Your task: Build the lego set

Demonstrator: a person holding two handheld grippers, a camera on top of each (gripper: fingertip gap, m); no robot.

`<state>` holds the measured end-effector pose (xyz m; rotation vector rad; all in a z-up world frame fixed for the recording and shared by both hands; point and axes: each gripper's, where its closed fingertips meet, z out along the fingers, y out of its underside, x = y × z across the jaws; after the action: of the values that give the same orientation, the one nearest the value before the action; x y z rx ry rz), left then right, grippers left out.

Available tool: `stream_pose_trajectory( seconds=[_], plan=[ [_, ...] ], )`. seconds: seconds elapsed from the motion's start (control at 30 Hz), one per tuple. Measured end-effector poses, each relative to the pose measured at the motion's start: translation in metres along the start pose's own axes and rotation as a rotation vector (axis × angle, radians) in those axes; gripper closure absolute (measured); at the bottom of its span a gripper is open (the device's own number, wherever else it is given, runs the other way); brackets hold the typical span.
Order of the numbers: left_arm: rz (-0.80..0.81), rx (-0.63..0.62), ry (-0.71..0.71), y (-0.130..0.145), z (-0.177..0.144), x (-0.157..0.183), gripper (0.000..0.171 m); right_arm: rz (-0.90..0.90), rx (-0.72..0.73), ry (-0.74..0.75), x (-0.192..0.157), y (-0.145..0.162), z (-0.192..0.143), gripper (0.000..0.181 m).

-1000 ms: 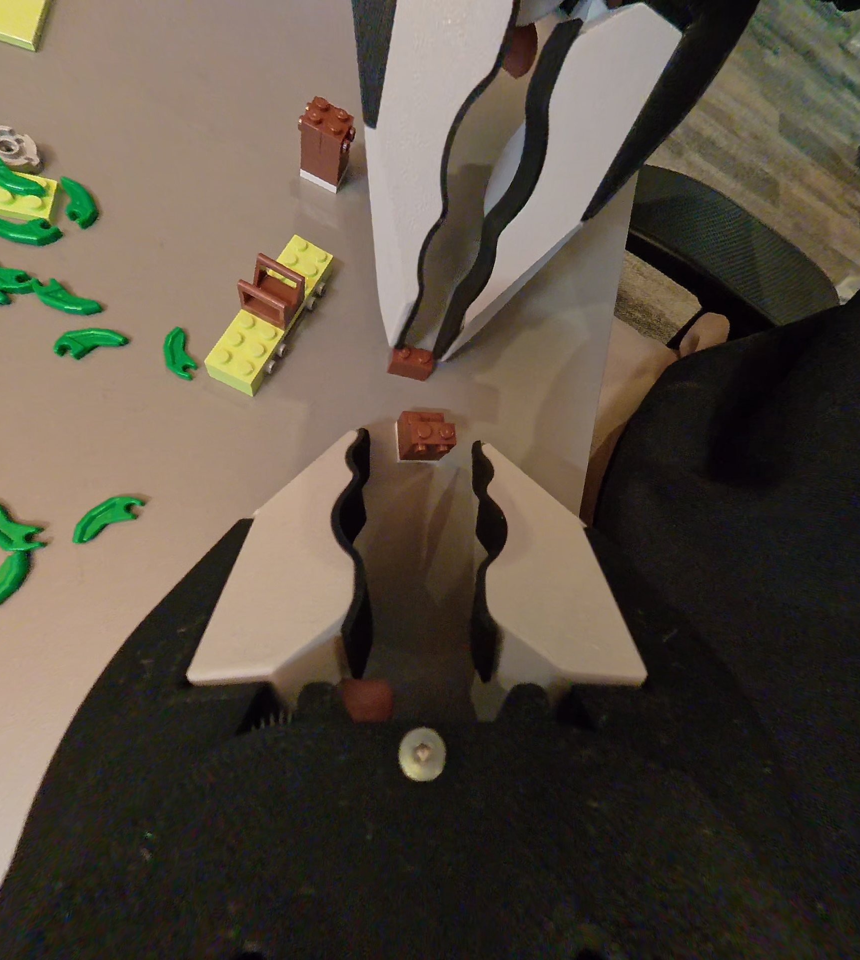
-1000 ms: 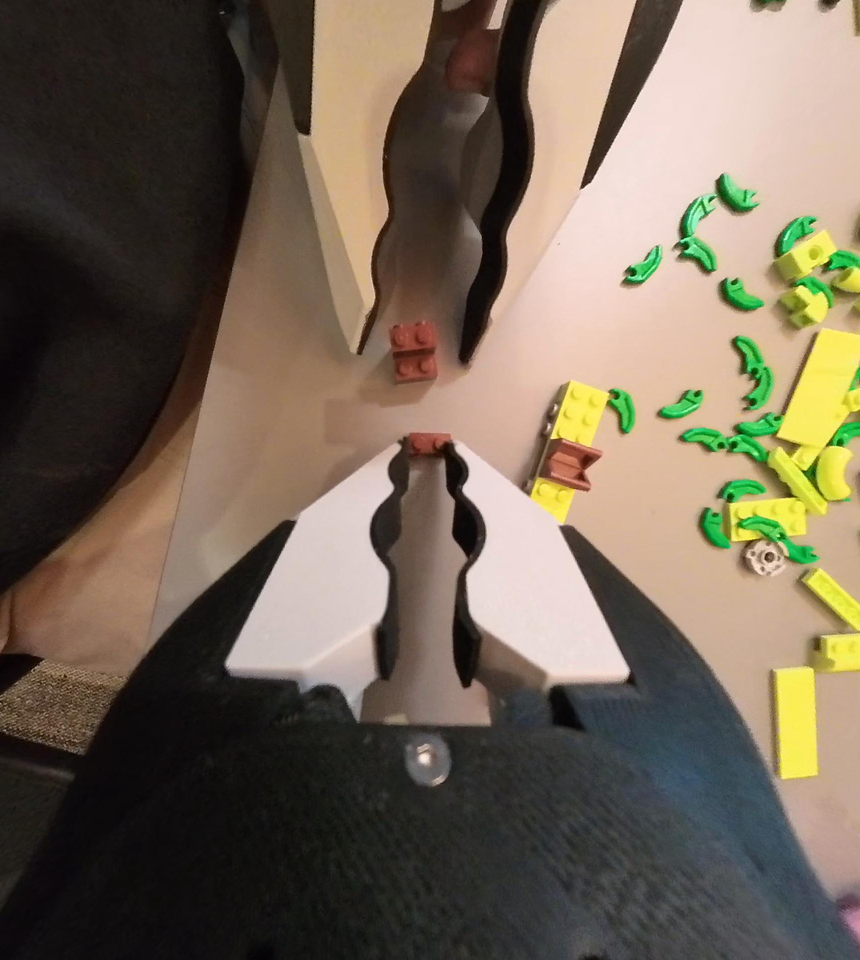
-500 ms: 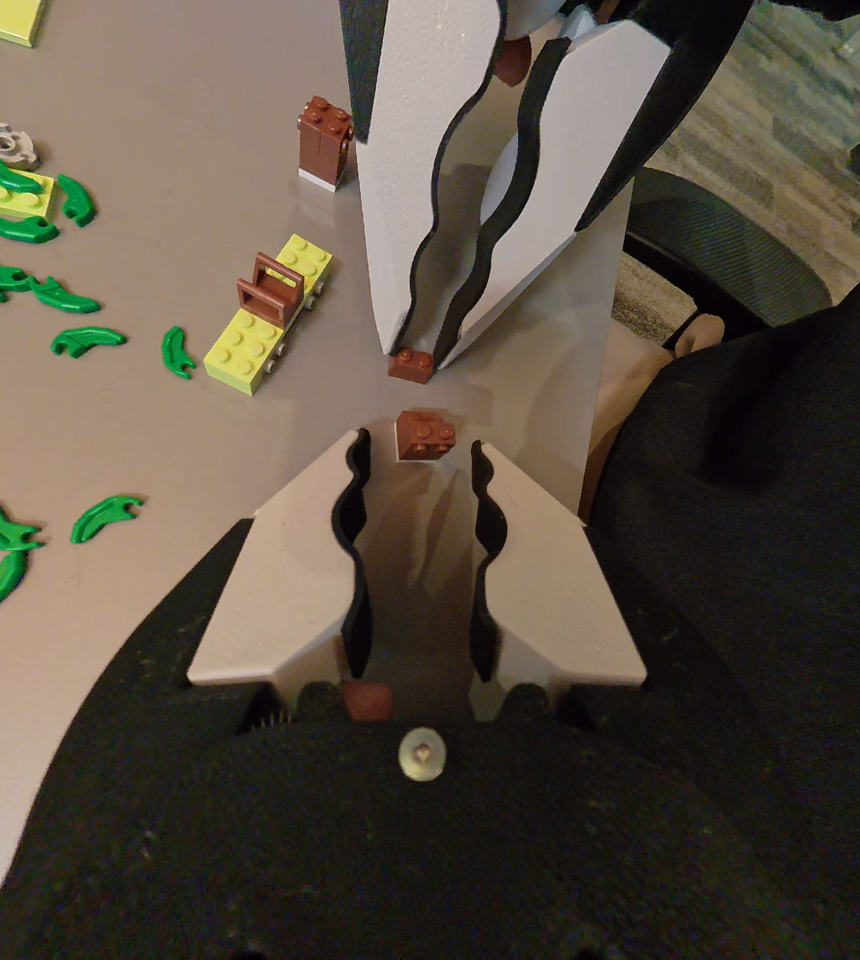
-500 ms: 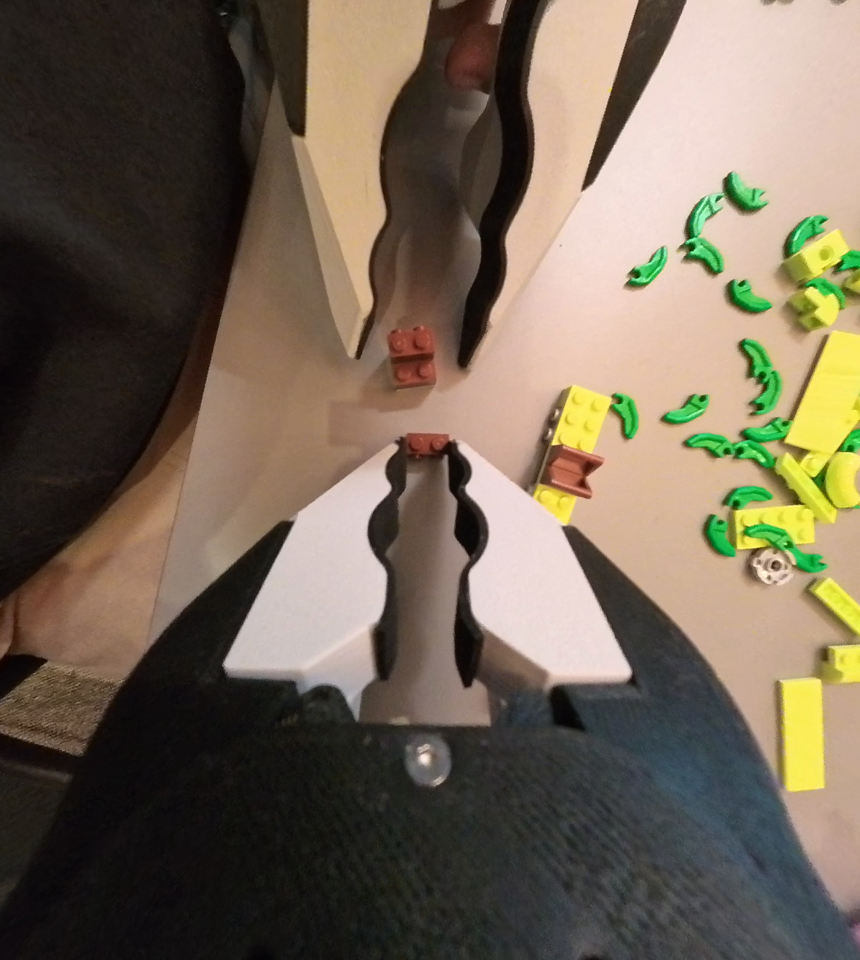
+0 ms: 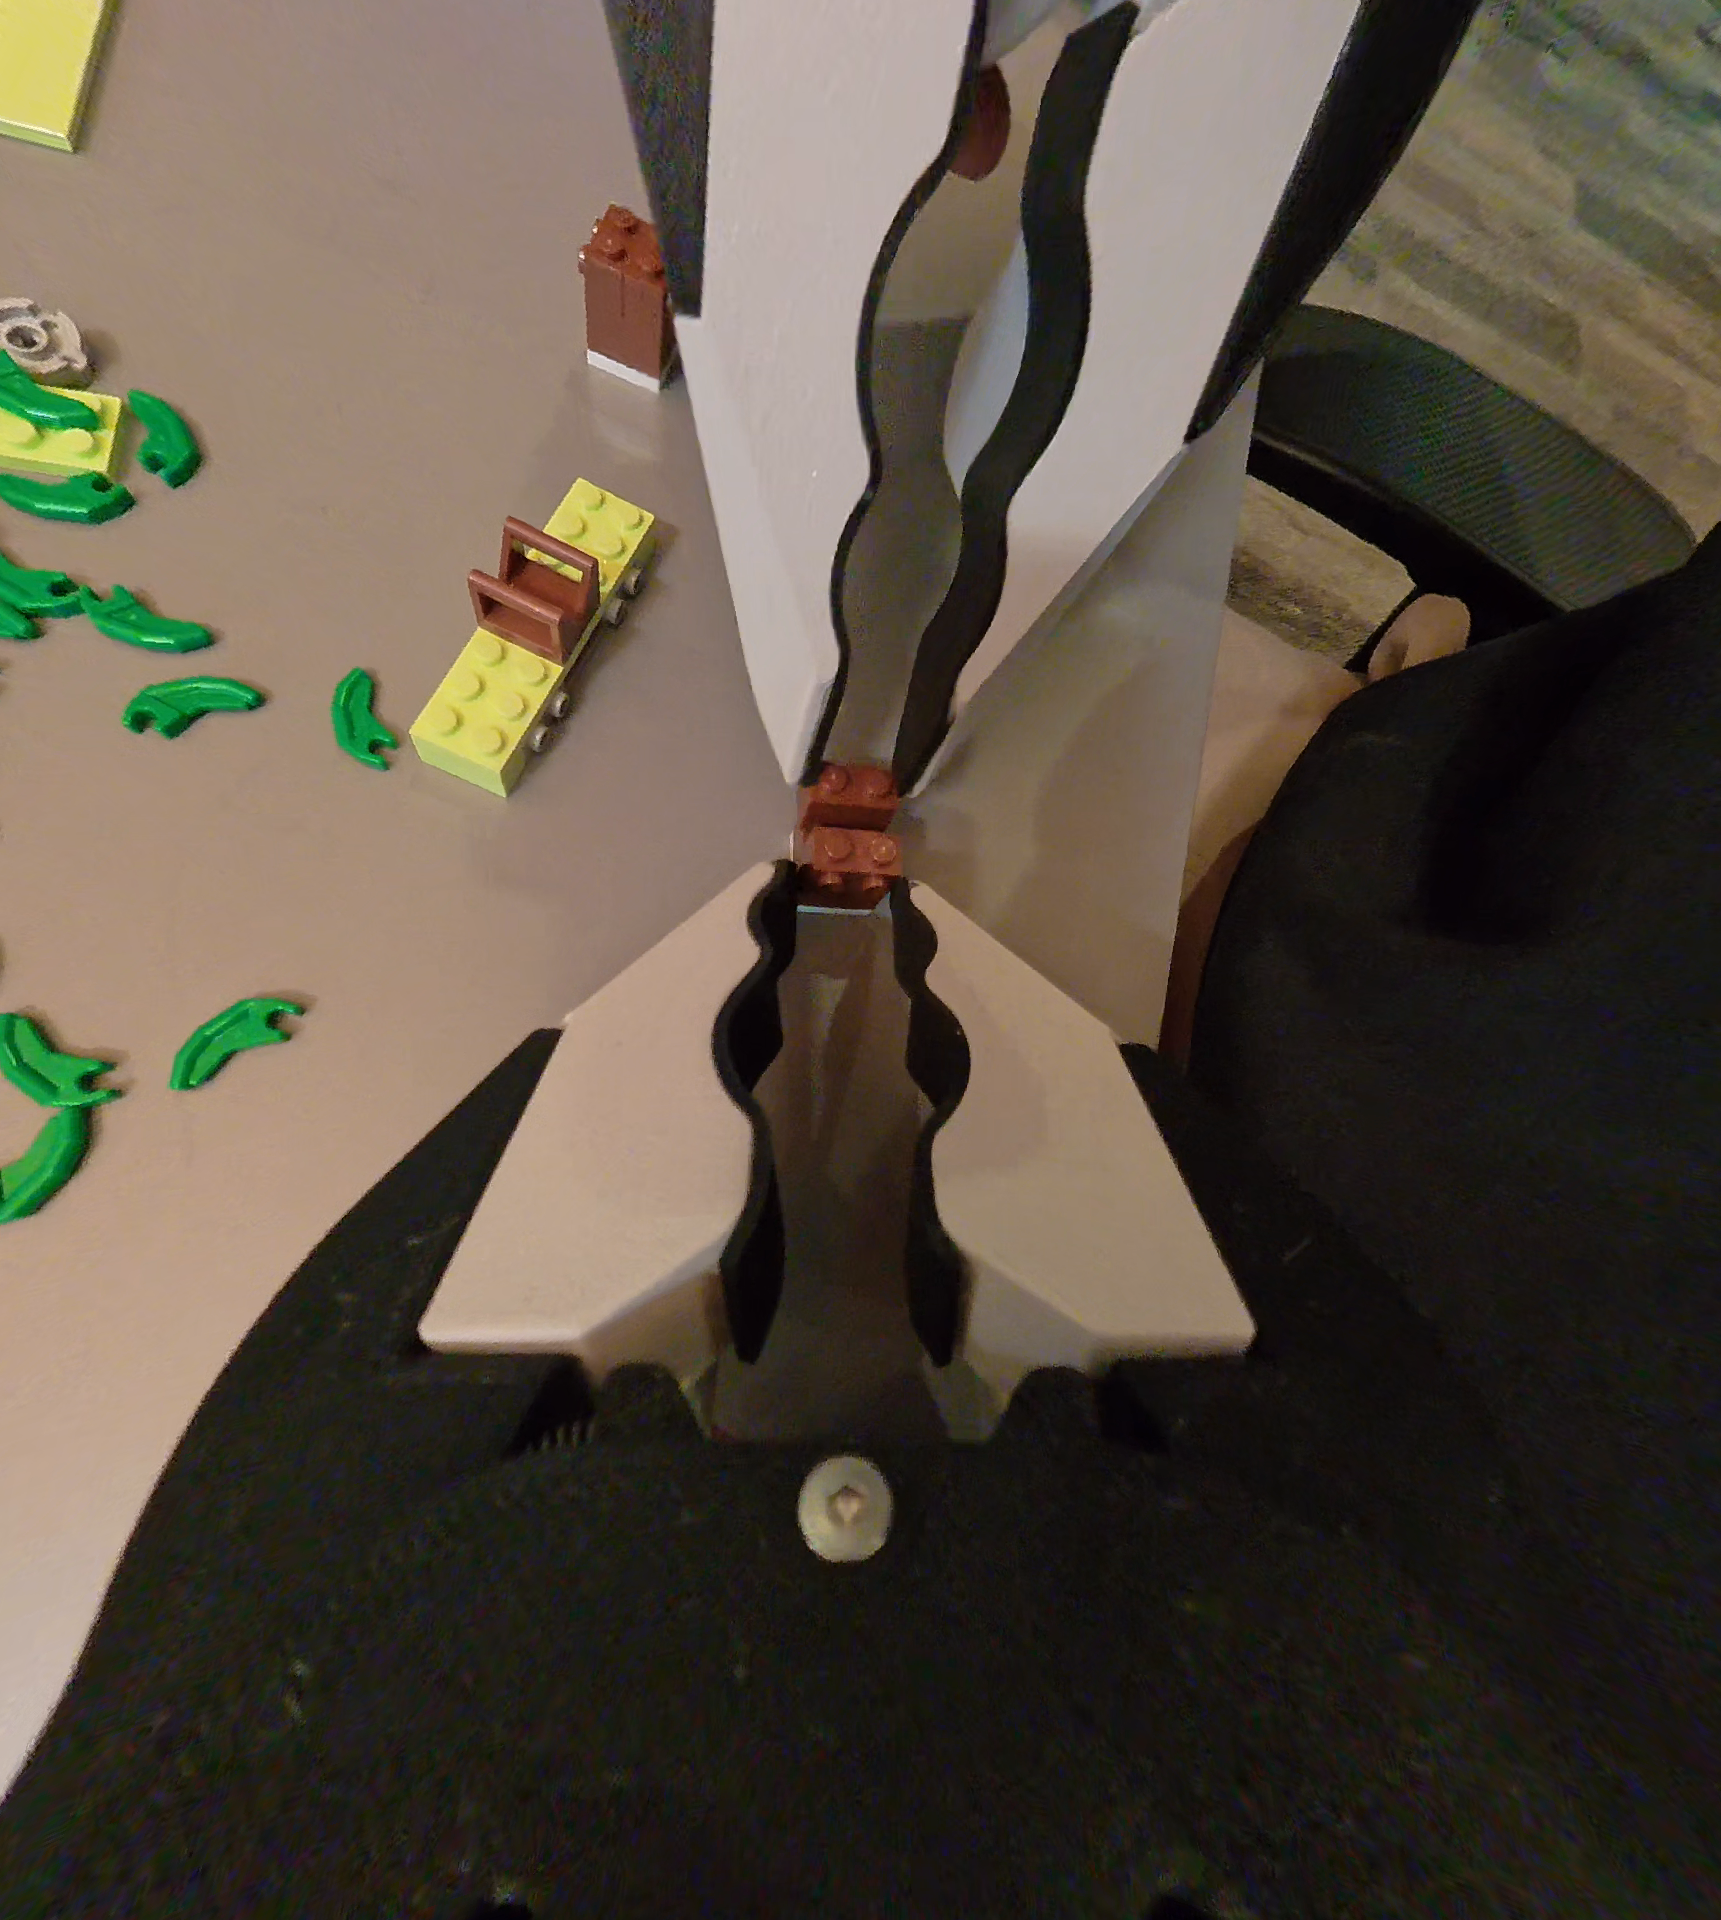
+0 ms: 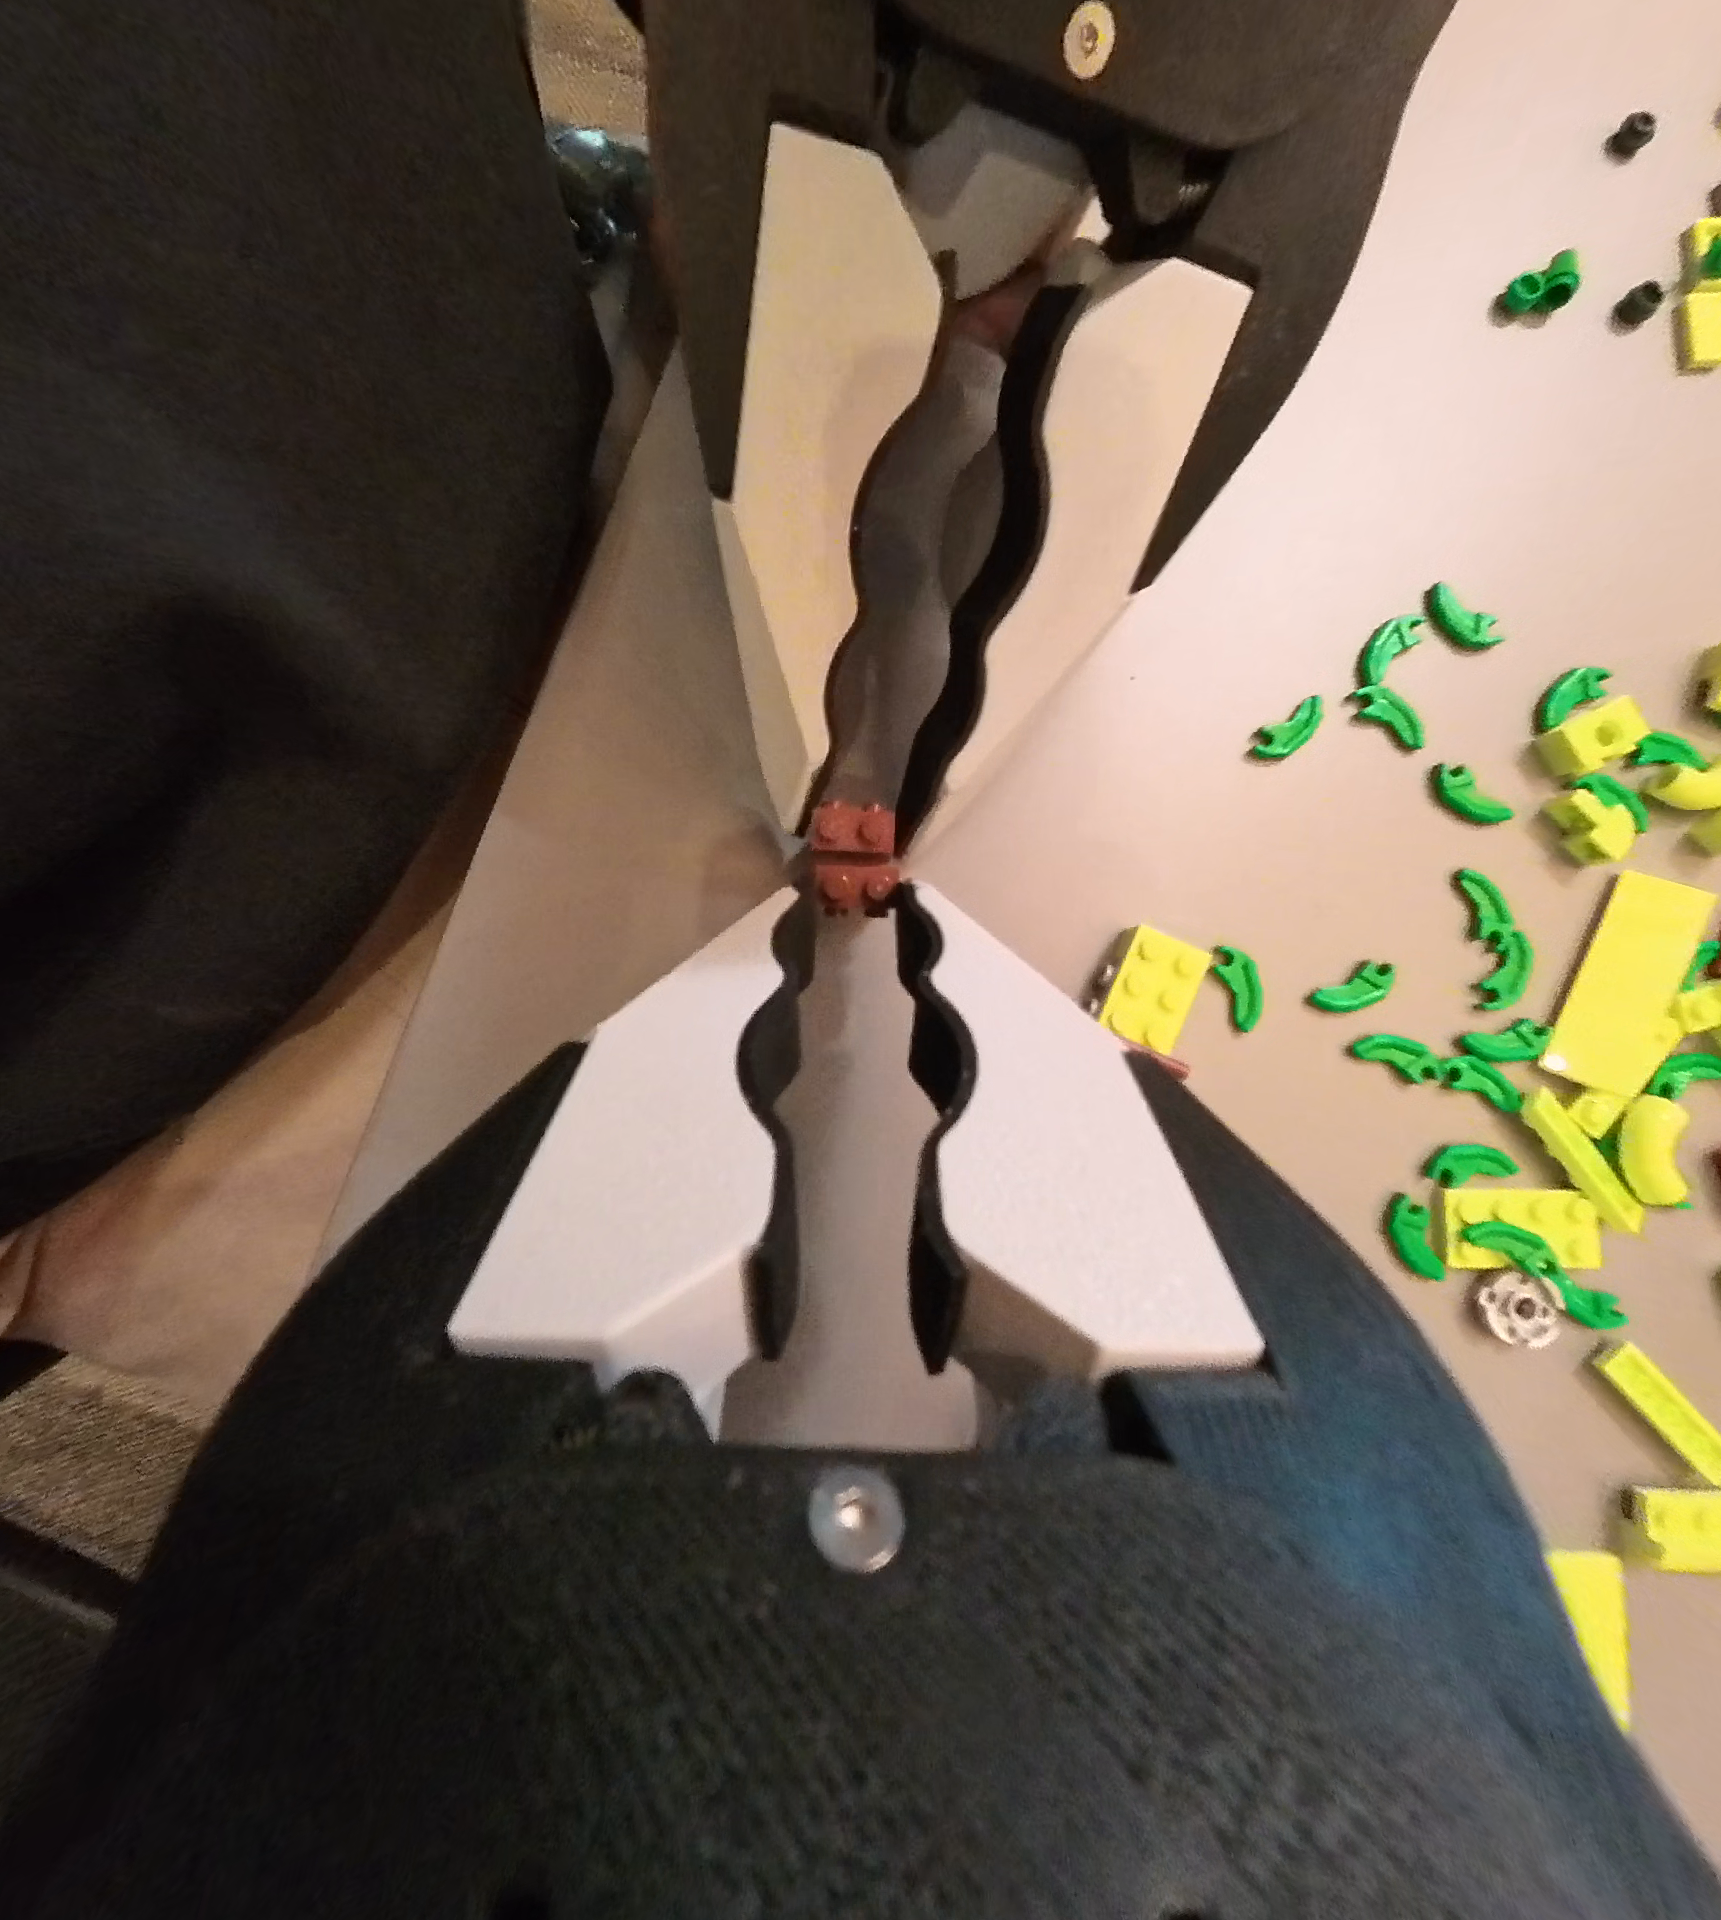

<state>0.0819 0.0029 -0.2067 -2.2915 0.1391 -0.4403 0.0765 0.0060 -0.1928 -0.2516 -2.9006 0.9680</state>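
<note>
Left jaws: my left gripper (image 5: 848, 896) is clenched on a small brown brick (image 5: 854, 864), held right at the tips.
Right jaws: my right gripper (image 6: 854, 902) pinches a second brown piece (image 6: 854, 891) the same way.
Key relation: the two grippers face tip to tip above the surface (image 5: 336, 914) near its edge; the pieces sit directly in line, touching or nearly so, long axes parallel and crosswise to the jaws.
Seating: I cannot tell whether the studs are engaged.
Next, I judge: press straight together along the shared line, no twist.
Spares: loose yellow bricks (image 6: 1633, 985) and green leaves (image 5: 212, 704) lie well apart.
</note>
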Motion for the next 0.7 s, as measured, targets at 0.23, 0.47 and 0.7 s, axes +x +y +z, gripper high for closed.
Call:
stream_pose_trajectory(
  seconds=[0.23,0.47,0.7],
  plan=[
    [-0.002,-0.004,0.002,0.0004,0.0005,0.0001,0.157,0.062,-0.047,-0.047,-0.0015,0.0003,0.0018,0.168],
    [-0.006,-0.009,0.002,0.001,0.0012,-0.0001,0.157,0.064,-0.135,-0.077,-0.0017,0.0011,0.0026,0.168],
    [-0.013,-0.011,0.003,0.001,0.0018,-0.0001,0.157,0.045,-0.218,-0.112,-0.0019,0.0002,0.0045,0.168]
  ],
)
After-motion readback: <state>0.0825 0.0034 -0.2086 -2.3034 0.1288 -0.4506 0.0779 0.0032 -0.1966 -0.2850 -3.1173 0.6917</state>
